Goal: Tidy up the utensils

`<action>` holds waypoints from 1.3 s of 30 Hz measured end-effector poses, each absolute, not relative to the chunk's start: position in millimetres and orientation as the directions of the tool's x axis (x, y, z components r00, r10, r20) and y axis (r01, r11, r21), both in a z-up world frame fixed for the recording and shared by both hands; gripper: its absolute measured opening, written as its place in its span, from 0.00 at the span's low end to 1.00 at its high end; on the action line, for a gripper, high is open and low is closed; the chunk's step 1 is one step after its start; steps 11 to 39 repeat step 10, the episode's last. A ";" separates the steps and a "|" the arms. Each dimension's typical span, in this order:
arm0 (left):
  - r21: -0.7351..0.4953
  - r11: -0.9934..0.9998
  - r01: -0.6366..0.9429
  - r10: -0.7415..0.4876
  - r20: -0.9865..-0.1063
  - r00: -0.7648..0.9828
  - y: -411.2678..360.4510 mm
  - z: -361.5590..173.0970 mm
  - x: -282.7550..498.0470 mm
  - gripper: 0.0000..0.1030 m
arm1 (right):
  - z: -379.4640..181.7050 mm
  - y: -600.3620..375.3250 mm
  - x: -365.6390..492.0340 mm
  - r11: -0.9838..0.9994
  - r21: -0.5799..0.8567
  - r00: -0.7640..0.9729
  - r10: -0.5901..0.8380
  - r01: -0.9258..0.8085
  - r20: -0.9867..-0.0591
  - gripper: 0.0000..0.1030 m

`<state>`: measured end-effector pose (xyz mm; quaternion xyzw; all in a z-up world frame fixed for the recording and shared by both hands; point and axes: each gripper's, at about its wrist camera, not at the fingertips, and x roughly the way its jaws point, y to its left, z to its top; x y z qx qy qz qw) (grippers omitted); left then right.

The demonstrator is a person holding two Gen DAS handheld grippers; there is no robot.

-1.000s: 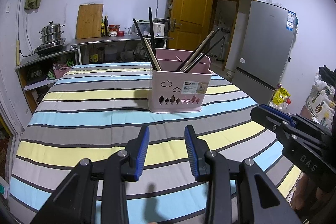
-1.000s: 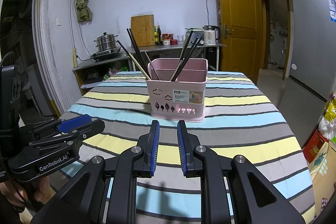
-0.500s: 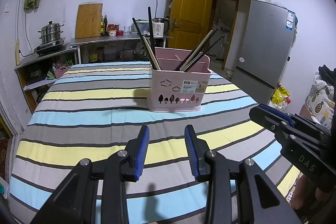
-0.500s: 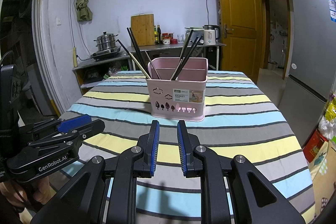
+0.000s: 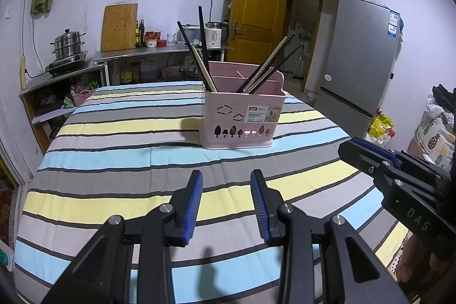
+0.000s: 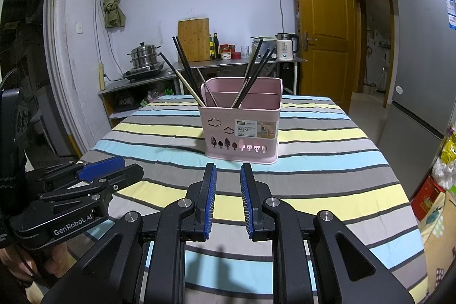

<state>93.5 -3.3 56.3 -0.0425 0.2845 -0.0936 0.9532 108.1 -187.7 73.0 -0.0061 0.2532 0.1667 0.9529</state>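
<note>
A pink utensil basket stands on the striped tablecloth; it also shows in the right wrist view. Several chopsticks lean in its left compartment and several more in its right one. My left gripper is open and empty, held above the table's near side, short of the basket. My right gripper is open a little and empty, also short of the basket. Each gripper shows in the other's view: the right one and the left one.
A counter at the back wall holds a kettle, bottles and a cutting board. A steamer pot stands on a stove at the left. A fridge and an open door stand at the right.
Both grippers have drifted back very slightly from the basket. Jaw openings are unchanged.
</note>
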 end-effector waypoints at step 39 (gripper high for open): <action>-0.141 0.977 0.159 -0.210 -0.530 0.821 -2.6 57.1 92.9 0.35 | 72.6 -188.3 108.2 0.944 0.072 0.817 0.314 -0.321 -0.484 0.17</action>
